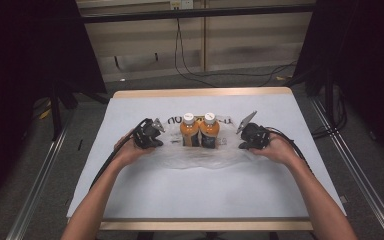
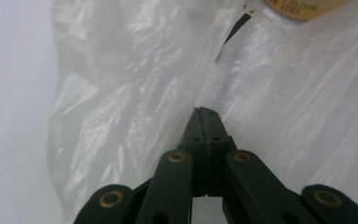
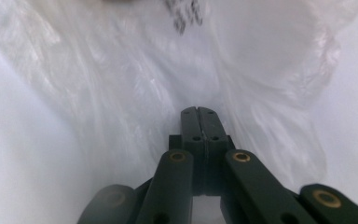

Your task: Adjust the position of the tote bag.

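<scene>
Two orange bottles with white caps (image 1: pixel 189 131) (image 1: pixel 209 131) stand side by side in a crumpled clear plastic bag (image 1: pixel 200 157) on the white-covered table (image 1: pixel 205 195). My left gripper (image 1: pixel 161 142) lies at the bag's left side. In the left gripper view it (image 2: pixel 207 112) is shut, and the plastic (image 2: pixel 135 93) folds in toward its tips, pinched between them. My right gripper (image 1: pixel 240 145) sits at the bag's right side. In the right gripper view it (image 3: pixel 199 110) is also shut, with creases of the bag (image 3: pixel 135 84) running into its tips.
The table has a wooden rim (image 1: pixel 202 93) at the far edge. Black print (image 1: pixel 172 120) shows on the bag behind the bottles. Cables (image 1: pixel 190 70) lie on the floor beyond, and dark stands flank both sides.
</scene>
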### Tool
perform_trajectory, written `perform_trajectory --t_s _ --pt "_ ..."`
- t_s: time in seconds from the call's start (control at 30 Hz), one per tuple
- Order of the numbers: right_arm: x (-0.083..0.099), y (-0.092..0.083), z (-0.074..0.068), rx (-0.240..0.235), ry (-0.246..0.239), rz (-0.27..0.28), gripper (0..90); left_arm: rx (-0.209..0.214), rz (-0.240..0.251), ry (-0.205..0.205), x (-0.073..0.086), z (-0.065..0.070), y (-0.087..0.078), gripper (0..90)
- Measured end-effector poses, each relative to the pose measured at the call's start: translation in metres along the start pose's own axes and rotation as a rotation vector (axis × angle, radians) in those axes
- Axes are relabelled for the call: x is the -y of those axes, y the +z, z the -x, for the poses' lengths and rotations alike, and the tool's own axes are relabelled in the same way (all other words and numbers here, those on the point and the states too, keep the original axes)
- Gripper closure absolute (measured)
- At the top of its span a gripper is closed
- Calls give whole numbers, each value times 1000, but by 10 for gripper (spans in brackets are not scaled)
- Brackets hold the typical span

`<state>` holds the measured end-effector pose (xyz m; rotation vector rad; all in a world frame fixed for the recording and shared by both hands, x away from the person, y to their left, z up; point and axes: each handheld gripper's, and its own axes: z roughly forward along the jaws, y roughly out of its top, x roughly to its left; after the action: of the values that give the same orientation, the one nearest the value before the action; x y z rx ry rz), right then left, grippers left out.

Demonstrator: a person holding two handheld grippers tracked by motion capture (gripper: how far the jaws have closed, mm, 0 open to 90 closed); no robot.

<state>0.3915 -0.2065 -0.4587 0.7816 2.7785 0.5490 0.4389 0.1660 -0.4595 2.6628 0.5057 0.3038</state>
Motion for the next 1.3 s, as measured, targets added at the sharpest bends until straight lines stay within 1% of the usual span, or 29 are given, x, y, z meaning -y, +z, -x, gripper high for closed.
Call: perform_trajectory --t_s 0.03,0.07,0.1,0.13,0.23,0.27,0.3,0.33,0.37,0.4,0.43,0.5,0.53,0.57,0.6,0.63,0.67,0.7,0.77,0.8,0.87,0.9,0.97,1.0,1.1,1.17,1.2,1.27,1.3 --pt "2 -1 -1 5 -9 -13 900 1 -7 0 1 0 -1 900" --pt "4 -4 -2 6 -4 -33 900 -2 -6 21 2 -1 -1 900" --pt "6 -5 -2 8 -20 -39 900 0 -8 14 3 -1 -2 900" --pt "7 -6 -3 6 -23 -54 900 -2 -3 13 4 -1 -2 900" --pt "10 -9 -2 1 -19 -80 900 -4 -26 30 7 -2 -4 900" --pt "10 -9 0 8 -22 -87 900 -12 -37 47 7 -3 -5 900" --pt "11 -9 1 12 -17 -87 900 -18 -41 43 8 -4 -5 900" --pt "12 -9 3 21 -18 -87 900 -28 -58 43 10 -5 -6 900" --pt "13 -8 6 47 -17 -97 900 -40 -70 50 11 -6 -7 900" --pt "13 -8 8 51 -13 -95 900 -34 -69 38 13 -9 -8 900" --pt "14 -8 11 51 5 -88 900 -17 -58 27 16 -12 -9 900" --pt "16 -7 16 67 21 -72 900 -12 -39 4 19 -15 -9 900" --pt "16 -7 19 67 15 -63 900 -9 -42 12 19 -16 -8 900" --pt "16 -6 20 97 30 -69 900 -29 -49 26 18 -16 -8 900" --pt "16 -5 22 109 40 -69 900 -36 -55 29 17 -16 -7 900" --pt "16 -5 25 109 46 -62 900 -37 -63 33 16 -17 -7 900" --pt "17 -4 26 138 47 -59 900 -30 -72 42 16 -19 -7 900" --pt "17 -3 28 142 48 -57 900 -34 -67 33 16 -19 -7 900" --pt "19 -4 31 128 72 -49 900 -22 -58 29 17 -22 -7 900" --pt "20 -4 33 121 71 -43 900 -12 -52 21 18 -23 -7 900" --pt "20 -5 34 110 68 -43 900 -14 -40 19 20 -24 -8 900" --pt "20 -5 34 106 76 -49 900 -21 -37 21 20 -23 -8 900" --pt "22 -7 35 87 72 -58 900 -19 -39 29 20 -25 -8 900" --pt "23 -7 36 83 62 -54 900 -33 -36 18 20 -24 -7 900" --pt "22 -6 36 90 78 -58 900 -39 -35 -6 16 -30 -4 900" --pt "22 -5 38 99 75 -46 900 -38 -35 5 14 -34 -2 900" --pt "22 -5 38 104 77 -43 900 -25 -32 -11 15 -35 -2 900" --pt "23 -5 38 106 76 -40 900 -18 -7 -28 17 -37 -2 900" --pt "23 -5 38 108 77 -40 900 -19 -8 -25 17 -37 -2 900"
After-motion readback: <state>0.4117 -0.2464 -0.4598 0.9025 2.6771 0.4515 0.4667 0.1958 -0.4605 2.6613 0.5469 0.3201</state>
